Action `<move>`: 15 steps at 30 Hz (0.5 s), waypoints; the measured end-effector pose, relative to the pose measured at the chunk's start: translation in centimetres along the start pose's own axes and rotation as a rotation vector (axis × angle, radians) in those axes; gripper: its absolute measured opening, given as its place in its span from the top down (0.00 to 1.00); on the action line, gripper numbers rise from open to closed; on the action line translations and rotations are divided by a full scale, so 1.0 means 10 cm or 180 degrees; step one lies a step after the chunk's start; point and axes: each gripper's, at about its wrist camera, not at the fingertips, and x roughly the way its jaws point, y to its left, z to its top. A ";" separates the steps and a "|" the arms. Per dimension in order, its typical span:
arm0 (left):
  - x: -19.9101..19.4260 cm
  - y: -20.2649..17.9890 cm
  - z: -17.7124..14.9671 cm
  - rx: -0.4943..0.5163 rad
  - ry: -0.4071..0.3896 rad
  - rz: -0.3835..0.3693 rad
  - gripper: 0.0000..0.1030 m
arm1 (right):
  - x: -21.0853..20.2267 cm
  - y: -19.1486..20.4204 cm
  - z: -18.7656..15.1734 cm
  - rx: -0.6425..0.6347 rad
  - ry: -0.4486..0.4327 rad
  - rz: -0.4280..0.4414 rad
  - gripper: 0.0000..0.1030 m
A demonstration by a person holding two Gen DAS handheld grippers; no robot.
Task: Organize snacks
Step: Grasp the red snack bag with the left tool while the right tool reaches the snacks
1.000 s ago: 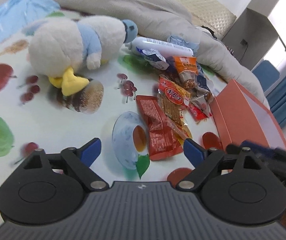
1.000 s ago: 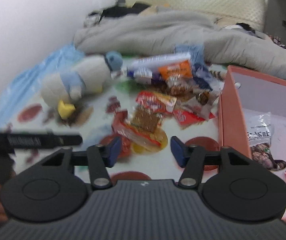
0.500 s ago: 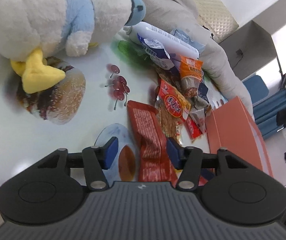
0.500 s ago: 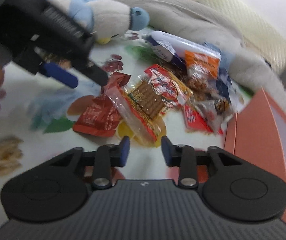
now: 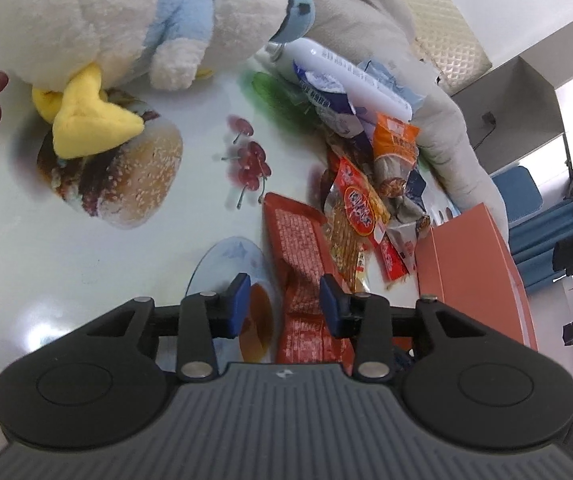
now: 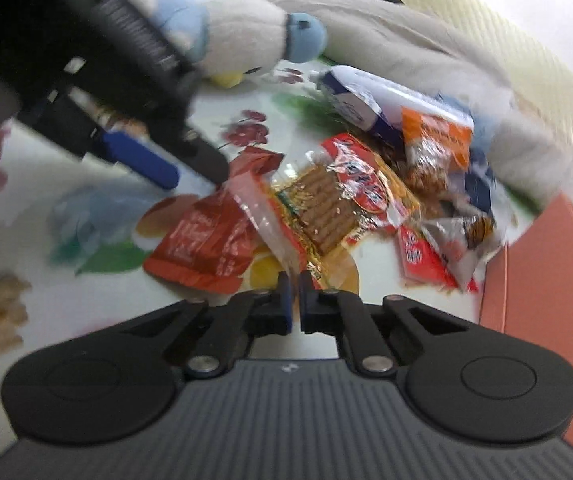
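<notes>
Between the closing fingers of the left gripper lies the red snack packet, probably light and crinkly; best pinched at its edge. The right gripper is shut on the clear seam of the cracker packet.

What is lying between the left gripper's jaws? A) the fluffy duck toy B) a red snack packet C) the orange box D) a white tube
B: in the left wrist view the red snack packet lies between the closing jaws of the left gripper.

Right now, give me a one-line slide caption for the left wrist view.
Left hand-held gripper closing around a red snack packet on the printed tablecloth, plush duck behind.
</notes>
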 end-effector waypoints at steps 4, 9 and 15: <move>-0.04 -0.09 0.00 0.0117 -0.0003 0.0078 0.57 | -0.05 -0.12 0.04 0.0323 -0.0031 0.0055 0.97; -0.07 -0.16 0.00 0.0101 -0.0003 0.0036 0.48 | -0.11 -0.23 0.05 0.0534 -0.0053 0.0021 0.97; -0.04 -0.32 -0.06 0.0548 0.0066 0.0235 0.38 | -0.25 -0.38 0.05 0.0873 -0.0080 0.0068 0.97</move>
